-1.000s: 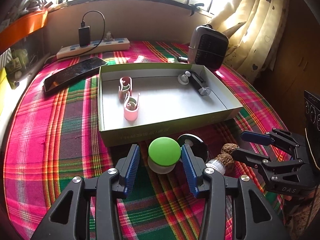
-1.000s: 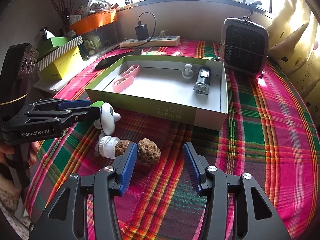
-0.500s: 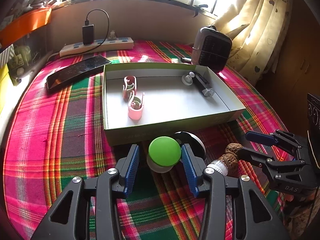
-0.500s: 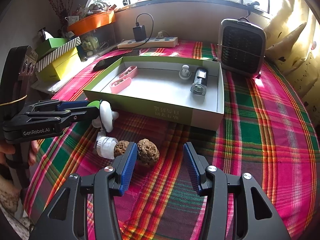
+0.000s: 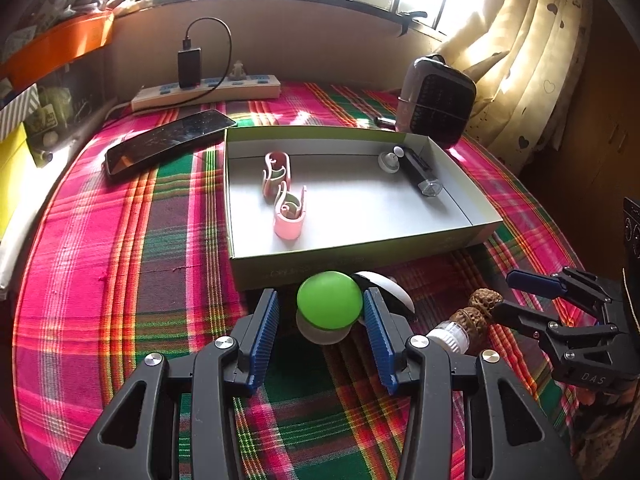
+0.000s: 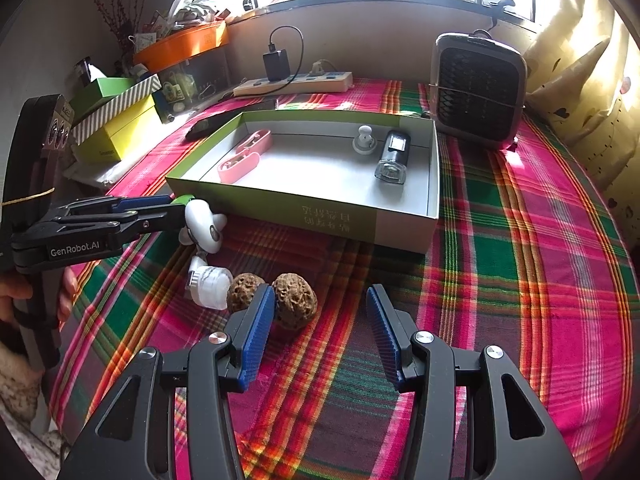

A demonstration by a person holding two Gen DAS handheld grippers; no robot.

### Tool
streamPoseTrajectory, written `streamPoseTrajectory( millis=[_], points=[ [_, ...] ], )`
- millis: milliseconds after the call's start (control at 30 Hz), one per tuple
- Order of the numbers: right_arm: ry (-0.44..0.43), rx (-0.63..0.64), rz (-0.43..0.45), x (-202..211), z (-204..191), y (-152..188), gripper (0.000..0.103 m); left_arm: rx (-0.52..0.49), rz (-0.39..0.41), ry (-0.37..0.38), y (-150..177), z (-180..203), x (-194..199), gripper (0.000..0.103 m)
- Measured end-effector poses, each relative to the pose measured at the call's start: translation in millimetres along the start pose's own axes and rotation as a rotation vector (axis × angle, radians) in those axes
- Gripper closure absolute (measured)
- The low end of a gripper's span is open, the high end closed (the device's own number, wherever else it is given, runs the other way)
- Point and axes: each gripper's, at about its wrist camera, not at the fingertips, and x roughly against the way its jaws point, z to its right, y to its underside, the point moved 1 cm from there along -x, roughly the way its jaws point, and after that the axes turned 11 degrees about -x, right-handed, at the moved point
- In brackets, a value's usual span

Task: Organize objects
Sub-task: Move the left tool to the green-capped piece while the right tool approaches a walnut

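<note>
My left claw (image 5: 320, 322) stands unclenched around the green cap (image 5: 329, 300), its right pad touching, at the box's (image 5: 360, 268) six o'clock wall. My right claw (image 6: 320, 330) gapes empty, two walnuts (image 6: 294, 300) at its ten o'clock, bottle (image 6: 210, 286) beside them.
</note>
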Motion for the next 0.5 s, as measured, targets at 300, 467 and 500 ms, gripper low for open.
streamPoseTrajectory(
  millis=[300, 467, 500],
  points=[
    [-0.009, 0.034, -0.028, -7, -8, 2, 0.054, -0.002, -0.025, -0.02, -1, -1, -8, 0.061],
    [-0.012, 0.023, -0.031, -11, -7, 2, 0.054, 0.006, -0.024, -0.019, -1, -3, -11, 0.061],
    [-0.014, 0.024, -0.033, -12, -7, 2, 0.054, 0.01, -0.024, -0.016, 0, -4, -11, 0.061]
  ],
)
